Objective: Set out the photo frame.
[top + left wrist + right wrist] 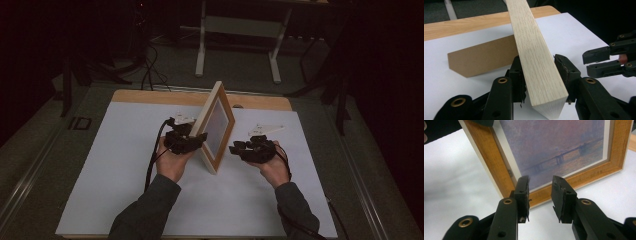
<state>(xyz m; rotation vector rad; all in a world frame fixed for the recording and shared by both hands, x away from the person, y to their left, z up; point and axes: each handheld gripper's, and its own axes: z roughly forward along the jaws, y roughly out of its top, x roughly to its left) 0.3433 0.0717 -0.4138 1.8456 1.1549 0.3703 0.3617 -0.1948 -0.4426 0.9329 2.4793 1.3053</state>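
From above, a picture frame (216, 126) is stood upright on the white table (125, 165), grasped by the left gripper (196, 140). Up close, its wooden edge (536, 62) is squeezed between black jaws. The right gripper (540, 195) is held released, near the painting (554, 147).

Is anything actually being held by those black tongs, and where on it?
Yes: the left tongs clamp the picture frame across its pale wooden side edge, near a lower corner. The right tongs stand open before its front, holding nothing.
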